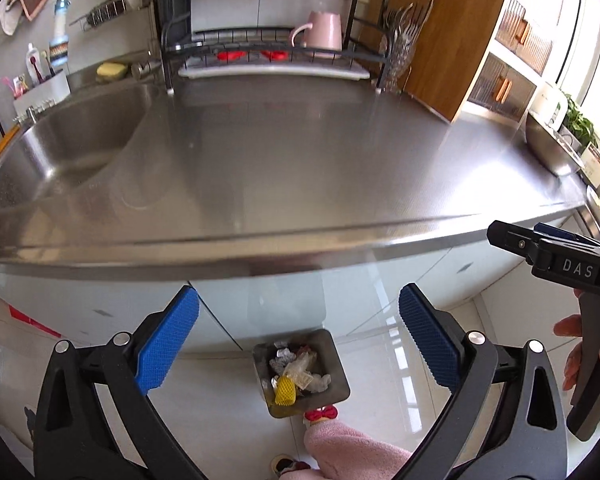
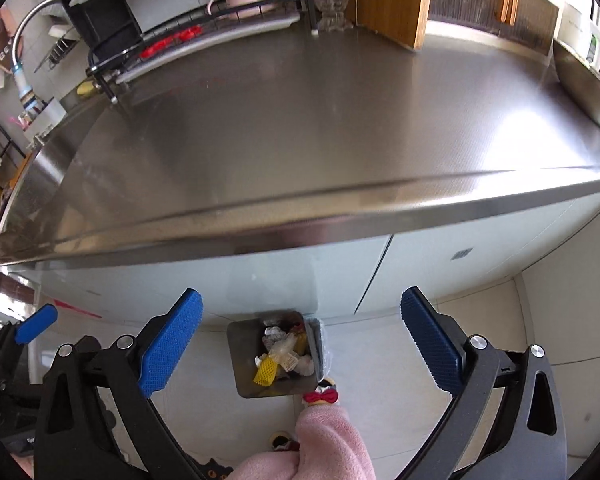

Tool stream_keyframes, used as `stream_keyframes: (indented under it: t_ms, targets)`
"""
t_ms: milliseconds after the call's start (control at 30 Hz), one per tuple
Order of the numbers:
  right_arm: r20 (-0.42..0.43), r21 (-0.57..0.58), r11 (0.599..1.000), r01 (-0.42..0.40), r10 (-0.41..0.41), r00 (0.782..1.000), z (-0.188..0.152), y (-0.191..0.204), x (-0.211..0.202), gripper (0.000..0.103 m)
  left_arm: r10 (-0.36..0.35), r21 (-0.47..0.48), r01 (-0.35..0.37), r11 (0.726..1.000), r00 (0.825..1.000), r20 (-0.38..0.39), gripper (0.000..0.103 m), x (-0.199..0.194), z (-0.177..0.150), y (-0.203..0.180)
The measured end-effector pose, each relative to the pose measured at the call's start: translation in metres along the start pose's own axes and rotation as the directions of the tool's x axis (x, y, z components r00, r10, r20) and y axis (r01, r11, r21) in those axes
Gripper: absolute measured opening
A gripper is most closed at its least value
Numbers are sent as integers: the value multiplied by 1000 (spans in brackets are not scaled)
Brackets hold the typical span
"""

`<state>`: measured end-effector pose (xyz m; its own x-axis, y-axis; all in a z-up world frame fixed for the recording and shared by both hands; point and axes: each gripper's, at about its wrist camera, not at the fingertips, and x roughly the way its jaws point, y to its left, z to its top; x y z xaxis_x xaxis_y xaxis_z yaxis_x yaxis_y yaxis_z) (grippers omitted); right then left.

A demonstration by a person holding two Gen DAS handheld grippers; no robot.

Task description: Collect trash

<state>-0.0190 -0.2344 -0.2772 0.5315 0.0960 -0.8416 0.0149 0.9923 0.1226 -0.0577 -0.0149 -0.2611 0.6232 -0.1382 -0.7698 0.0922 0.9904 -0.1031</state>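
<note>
Steel counter (image 1: 300, 152) stretches ahead of both hand-held grippers, left (image 1: 298, 344) and right (image 2: 302, 344), each spread wide and empty; below between their fingers, trash (image 1: 298, 372) fills a floor bin (image 1: 342, 384).

Only thing I can actually read is "DAS" in pale letters on the black body of the right gripper (image 1: 540, 246), seen from my left wrist camera. Cloth on the wall has marks, too blurry.
</note>
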Motion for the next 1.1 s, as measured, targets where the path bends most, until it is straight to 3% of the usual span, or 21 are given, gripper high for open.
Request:
stream_keyframes:
  t_ms: [233,533,867,1100]
  targets:
    - [163,-52,995,82,-72,984,44,6,-77,100,29,-15,-27,1000,987,157,95,-66,63,-12]
    - [327,-50,997,65,-45,944,96,10,-154,100,36,-24,-30,999,950,312,95,-130,131,-18]
    - [434,-49,995,84,-55,899,137,22,-201,100,45,-10,-44,999,927,373,95,-166,176,-18]
    - [440,-43,995,95,-66,896,154,30,-210,100,58,10,-68,998,919,390,95,-179,192,-20]
